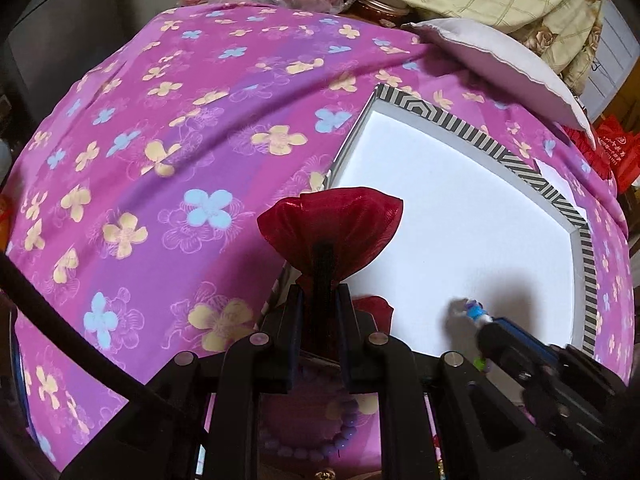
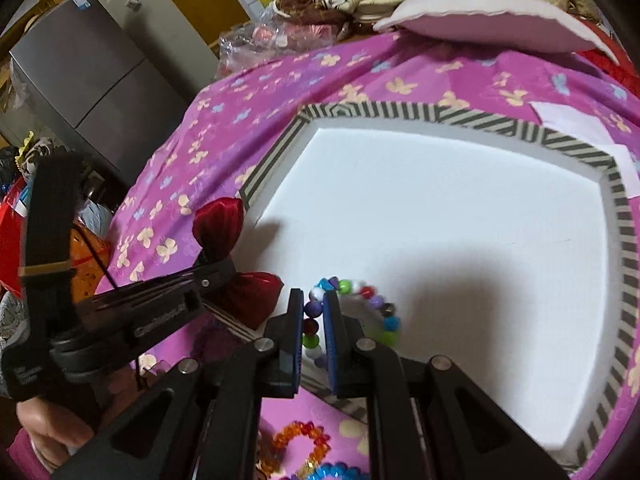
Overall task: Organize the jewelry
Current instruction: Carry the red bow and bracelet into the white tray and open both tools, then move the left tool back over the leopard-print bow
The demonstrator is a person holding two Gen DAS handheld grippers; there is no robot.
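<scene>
Over the striped box (image 2: 618, 216), near its front-left corner, the right gripper (image 2: 312, 320) pinches a multicoloured bead bracelet (image 2: 372, 304) while the left gripper (image 1: 320, 300) clamps a red organza pouch (image 1: 332, 220) by the neck. Lowering each onto the box's white liner before letting go should keep them apart.

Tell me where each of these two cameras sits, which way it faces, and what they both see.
Left wrist: on the left gripper, looking steeply down its fingers at the red pouch it grips, the striped box and floral cloth; the right gripper enters lower right.
Right wrist: on the right gripper, looking down at its multicoloured bead bracelet over the box's white floor; the person's hand shows.
Shared: pouch, box, cloth, white pillow.
</scene>
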